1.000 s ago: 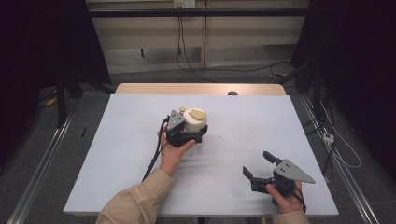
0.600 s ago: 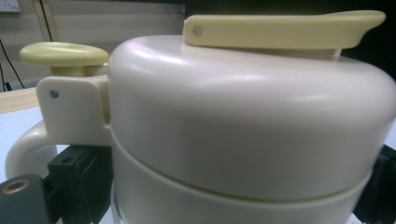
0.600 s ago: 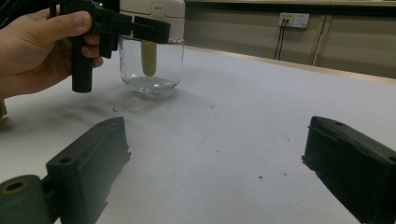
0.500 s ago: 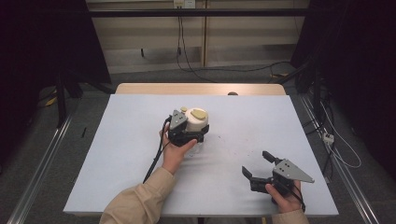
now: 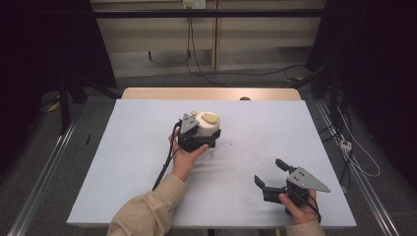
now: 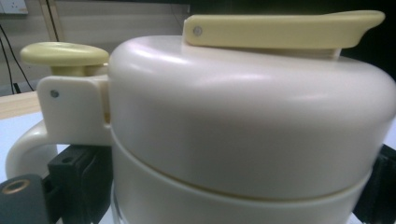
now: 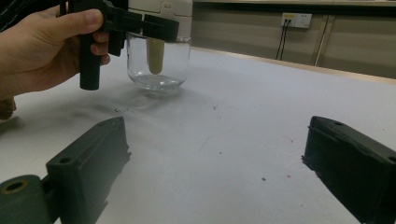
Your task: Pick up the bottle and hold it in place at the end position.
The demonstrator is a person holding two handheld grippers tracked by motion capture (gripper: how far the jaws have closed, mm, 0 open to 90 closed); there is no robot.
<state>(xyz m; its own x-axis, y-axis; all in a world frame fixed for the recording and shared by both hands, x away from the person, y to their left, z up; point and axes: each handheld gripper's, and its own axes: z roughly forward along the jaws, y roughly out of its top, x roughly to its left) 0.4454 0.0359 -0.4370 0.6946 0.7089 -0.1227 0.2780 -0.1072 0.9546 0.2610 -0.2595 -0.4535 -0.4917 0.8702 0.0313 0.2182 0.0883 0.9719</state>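
High view shows the left claw (image 5: 202, 139) clenched around a cream-topped glass jug (image 5: 206, 126) standing mid-tabletop (image 5: 123, 147); the right claw (image 5: 273, 173), released, rests well apart near the front edge.

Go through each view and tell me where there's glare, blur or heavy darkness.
High view: sharp, table evenly lit, room edges nearly black. Left gripper view: the cream jug is so close it looks soft, with broad pale sheen on its dome. Right gripper view: its own fingers are blurred up close; the jug's glass base shows faint reflections.
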